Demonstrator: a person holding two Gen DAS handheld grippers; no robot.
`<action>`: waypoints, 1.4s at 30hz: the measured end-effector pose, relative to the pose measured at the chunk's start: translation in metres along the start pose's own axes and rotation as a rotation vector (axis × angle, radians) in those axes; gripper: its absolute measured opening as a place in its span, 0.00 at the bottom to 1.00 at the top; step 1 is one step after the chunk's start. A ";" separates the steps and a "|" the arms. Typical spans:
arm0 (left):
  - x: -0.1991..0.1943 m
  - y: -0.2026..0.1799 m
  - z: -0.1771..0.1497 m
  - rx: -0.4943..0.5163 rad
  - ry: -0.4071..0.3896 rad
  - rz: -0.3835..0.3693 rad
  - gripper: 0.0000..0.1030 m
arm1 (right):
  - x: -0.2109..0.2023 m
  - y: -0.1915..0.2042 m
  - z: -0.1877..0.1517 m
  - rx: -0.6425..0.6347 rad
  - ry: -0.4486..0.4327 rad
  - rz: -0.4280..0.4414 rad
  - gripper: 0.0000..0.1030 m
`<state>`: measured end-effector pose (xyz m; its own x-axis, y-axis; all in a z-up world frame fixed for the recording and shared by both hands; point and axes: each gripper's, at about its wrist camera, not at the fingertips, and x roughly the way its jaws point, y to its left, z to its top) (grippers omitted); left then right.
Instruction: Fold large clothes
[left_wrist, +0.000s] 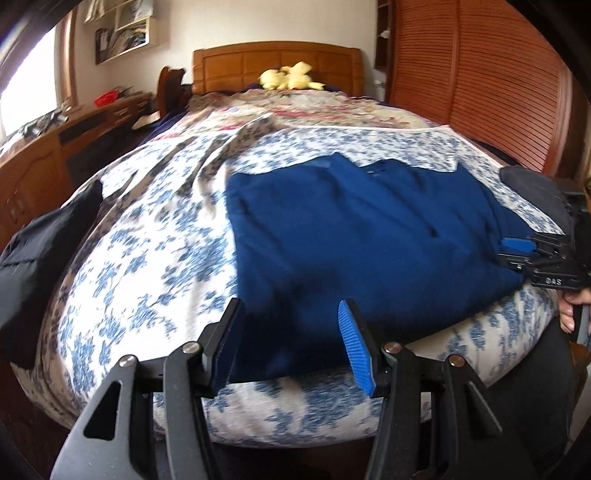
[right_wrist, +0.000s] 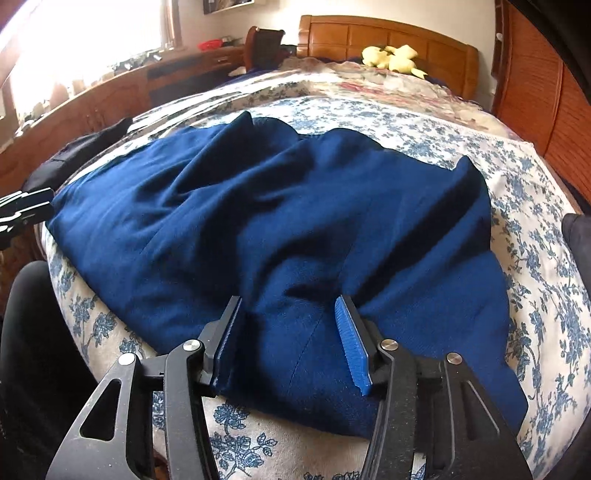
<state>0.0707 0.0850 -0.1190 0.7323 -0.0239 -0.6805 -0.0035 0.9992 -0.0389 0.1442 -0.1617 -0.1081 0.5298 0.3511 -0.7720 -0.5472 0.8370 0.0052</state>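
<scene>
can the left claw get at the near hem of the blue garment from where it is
Probably yes: the left claw is open, and the blue garment already lies between its fingers at the near bed edge, with nothing in between.

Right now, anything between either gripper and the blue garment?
Nothing visible. The left gripper is open at the near edge of the blue garment, cloth between its fingers. The right gripper is open too, with a bunched ridge of garment between its fingers. Only the floral bedspread lies around it.
</scene>
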 end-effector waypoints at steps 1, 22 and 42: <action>0.003 0.004 -0.002 -0.012 0.008 0.008 0.50 | 0.000 0.001 -0.001 -0.007 -0.003 -0.006 0.50; 0.016 0.027 -0.021 -0.097 0.060 0.014 0.51 | 0.000 0.001 -0.007 0.003 -0.029 0.008 0.50; -0.012 0.005 0.009 -0.049 -0.062 -0.010 0.04 | -0.001 0.001 -0.007 -0.003 -0.032 0.005 0.50</action>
<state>0.0682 0.0900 -0.1049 0.7735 -0.0301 -0.6331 -0.0285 0.9962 -0.0823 0.1382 -0.1641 -0.1120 0.5472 0.3689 -0.7513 -0.5517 0.8340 0.0077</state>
